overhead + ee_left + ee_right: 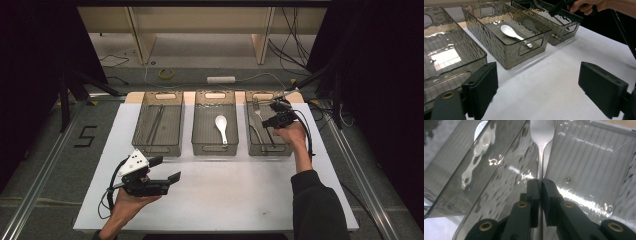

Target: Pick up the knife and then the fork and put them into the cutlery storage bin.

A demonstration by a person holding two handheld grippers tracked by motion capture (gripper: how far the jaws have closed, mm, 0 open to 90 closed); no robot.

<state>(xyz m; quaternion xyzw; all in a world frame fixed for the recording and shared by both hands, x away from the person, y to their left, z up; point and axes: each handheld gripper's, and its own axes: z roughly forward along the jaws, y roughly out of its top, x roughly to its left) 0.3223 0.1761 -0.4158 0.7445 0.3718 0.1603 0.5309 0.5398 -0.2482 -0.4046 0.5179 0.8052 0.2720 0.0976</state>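
The right gripper (540,190) grips the handle of a metal fork (541,135) between closed jaws, inside the right bin (286,146), at 2 o'clock on the table (240,195). The middle bin (200,145), at 12 o'clock, holds a white spoon (221,127). The left bin (142,142) stands at 11 o'clock. The left gripper (167,170) hovers at 8 o'clock above the table, jaws wide apart and holding nothing.

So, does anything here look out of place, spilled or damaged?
Nothing stands out. The three bins stand in a straight row, the white spoon lies in the middle one, and the right gripper holds a fork over the right bin.
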